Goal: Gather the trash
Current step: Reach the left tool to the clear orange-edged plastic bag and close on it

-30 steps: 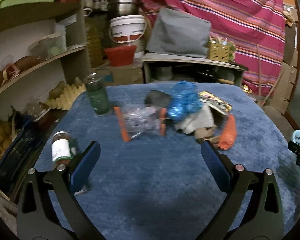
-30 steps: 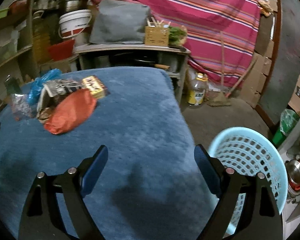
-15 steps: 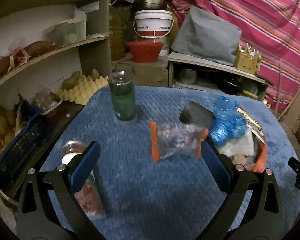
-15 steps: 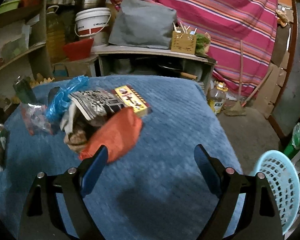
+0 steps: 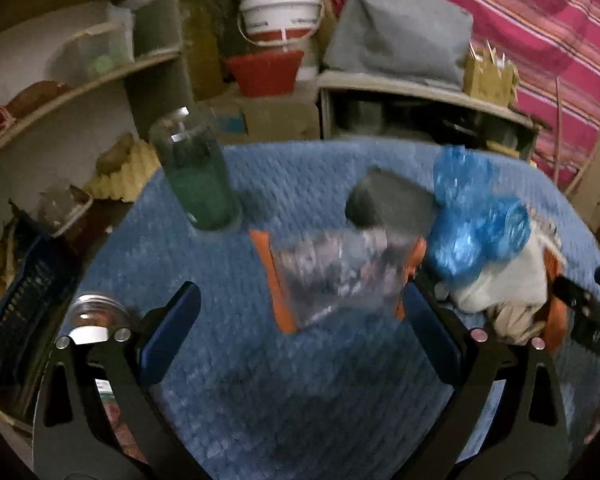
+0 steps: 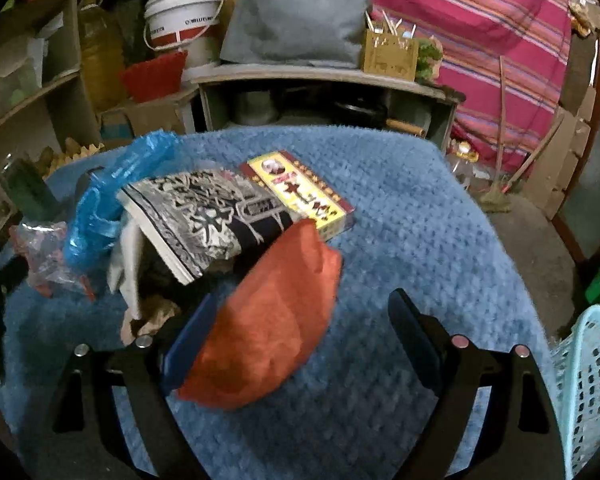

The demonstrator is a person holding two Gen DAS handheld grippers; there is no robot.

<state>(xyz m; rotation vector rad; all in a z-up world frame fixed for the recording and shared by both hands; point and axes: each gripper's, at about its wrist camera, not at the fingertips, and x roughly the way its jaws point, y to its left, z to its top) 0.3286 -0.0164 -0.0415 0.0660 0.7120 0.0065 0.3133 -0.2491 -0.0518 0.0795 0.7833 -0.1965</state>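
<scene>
A pile of trash lies on the blue cloth-covered table [image 5: 300,400]. In the left wrist view my left gripper [image 5: 300,328] stands open just short of a clear plastic wrapper with orange edges [image 5: 332,276]. Beside the wrapper are a crumpled blue plastic bag [image 5: 472,224], a dark flat object [image 5: 392,200] and whitish paper [image 5: 508,288]. In the right wrist view my right gripper [image 6: 300,344] is open, its jaws wide on either side of the near end of an orange bag [image 6: 272,324], not pressing it. A patterned booklet [image 6: 204,220] and a yellow box [image 6: 304,196] lie behind.
A green glass bottle [image 5: 196,176] stands at the table's back left and a lidded jar [image 5: 96,320] by my left finger. A light-blue laundry basket [image 6: 588,384] sits on the floor at the right. Shelves, a white bucket [image 5: 280,12] and a striped cloth fill the back.
Both grippers have moved forward and left toward the trash pile. The wrapper has grown larger between the left fingers, and the orange bag now lies between the right fingers. The basket slid to the right edge.
</scene>
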